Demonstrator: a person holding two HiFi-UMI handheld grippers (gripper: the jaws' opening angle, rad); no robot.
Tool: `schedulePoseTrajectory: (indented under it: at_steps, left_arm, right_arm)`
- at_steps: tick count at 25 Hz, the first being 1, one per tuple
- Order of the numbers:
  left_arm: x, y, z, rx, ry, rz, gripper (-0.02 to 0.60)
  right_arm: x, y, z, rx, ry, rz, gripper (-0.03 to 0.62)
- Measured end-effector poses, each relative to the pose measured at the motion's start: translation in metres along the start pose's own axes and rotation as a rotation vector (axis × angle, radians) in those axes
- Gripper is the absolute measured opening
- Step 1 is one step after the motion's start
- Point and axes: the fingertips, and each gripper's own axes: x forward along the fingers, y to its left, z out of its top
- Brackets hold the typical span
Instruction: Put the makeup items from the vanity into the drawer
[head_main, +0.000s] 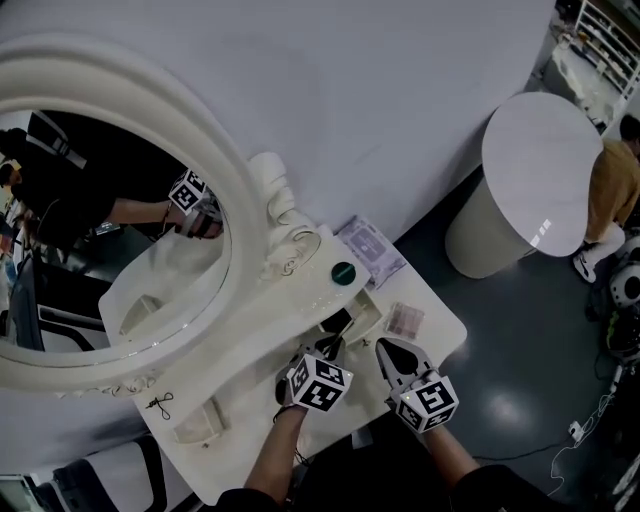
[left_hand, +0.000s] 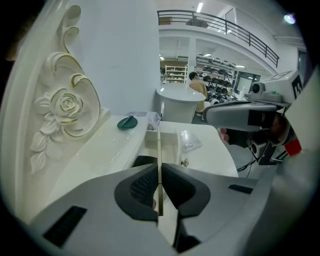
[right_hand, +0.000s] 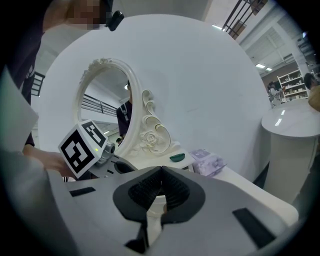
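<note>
Cream-white vanity tabletop (head_main: 245, 415) has a white drawer (head_main: 365, 318) standing open. The left tool (left_hand: 159, 167) is clamped on a slim pale makeup stick (left_hand: 159, 147) whose tip points at the drawer. The right tool (right_hand: 160, 169), jaws closed and empty, sits just beside it. A round dark-green compact (head_main: 343, 272) rests near the mirror base.

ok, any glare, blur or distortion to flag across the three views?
Head view: even light, sharp, one glare streak on the round table. Left gripper view: strong fisheye, dark corners, ceiling lights blown out; left tongs, shut on a thin stick, soft up close. Right gripper view: same fisheye and dark corners; right tongs soft too.
</note>
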Motion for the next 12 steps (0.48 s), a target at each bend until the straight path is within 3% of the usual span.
schedulePoseTrajectory:
  at_steps: [12]
  left_arm:
    - [0.025,0.010,0.002,0.084,0.169,0.036,0.035]
  right_arm:
    - [-0.003,-0.020,-0.005,0.032,0.002,-0.040,0.023]
